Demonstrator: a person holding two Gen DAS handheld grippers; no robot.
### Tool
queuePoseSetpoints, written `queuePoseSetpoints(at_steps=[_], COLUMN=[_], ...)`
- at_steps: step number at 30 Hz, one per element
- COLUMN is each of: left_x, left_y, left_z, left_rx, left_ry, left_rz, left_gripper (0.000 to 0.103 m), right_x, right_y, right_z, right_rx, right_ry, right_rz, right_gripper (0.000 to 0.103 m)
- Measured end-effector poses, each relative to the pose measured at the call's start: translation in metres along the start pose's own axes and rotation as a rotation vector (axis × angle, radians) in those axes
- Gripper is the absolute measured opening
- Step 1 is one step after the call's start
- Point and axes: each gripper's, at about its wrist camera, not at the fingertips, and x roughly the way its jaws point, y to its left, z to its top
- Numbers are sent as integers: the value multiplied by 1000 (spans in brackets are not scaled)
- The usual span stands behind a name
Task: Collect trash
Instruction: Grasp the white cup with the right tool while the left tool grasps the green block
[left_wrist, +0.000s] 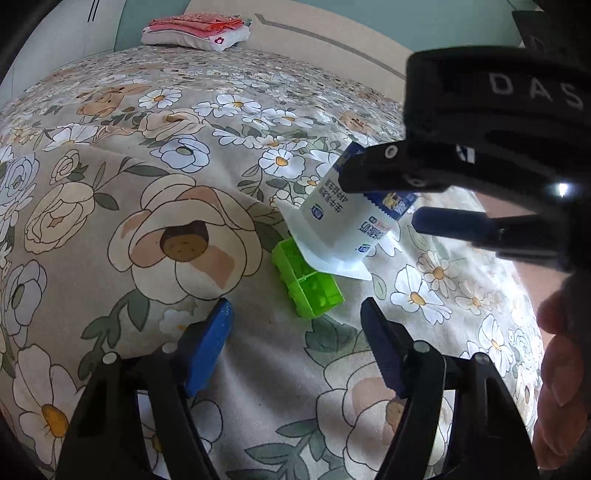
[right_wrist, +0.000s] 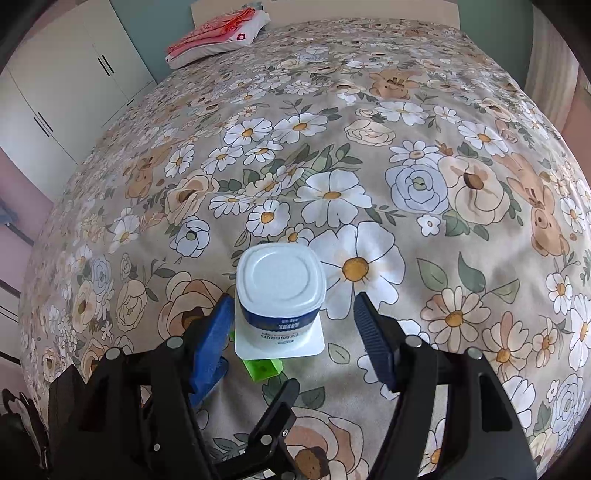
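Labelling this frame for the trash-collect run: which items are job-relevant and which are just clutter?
Job:
- yogurt cup, upside down on the bed, tilted onto the block, between the right gripper's open jaws
- left gripper, open jaws around nothing

Lying about:
- green toy block, under the cup's rim; a toy, probably not trash
- folded clothes at the head of the bed
- floral bedspread

The white yogurt cup (right_wrist: 279, 295) with its blue band is standing upside down on the flowered bedspread, its flat base facing up; its wide rim is resting partly on 1 bright green plastic block (left_wrist: 307, 282) lying beneath it.
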Motion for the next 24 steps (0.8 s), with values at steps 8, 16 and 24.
queuePoseSetpoints(at_steps=[8, 16, 24], left_x=[10, 13, 9], left_y=[7, 29, 42], left_z=[10, 19, 20], left_rx=[19, -20, -20], left_ry=[-8, -18, -8], left_rz=[23, -49, -121], left_gripper=[60, 28, 24], right_x=[18, 37, 28], right_y=[-8, 7, 4], right_z=[5, 8, -2], right_rx=[43, 69, 109], right_ry=[10, -9, -89], right_rz=[38, 25, 15], right_gripper=[67, 52, 49])
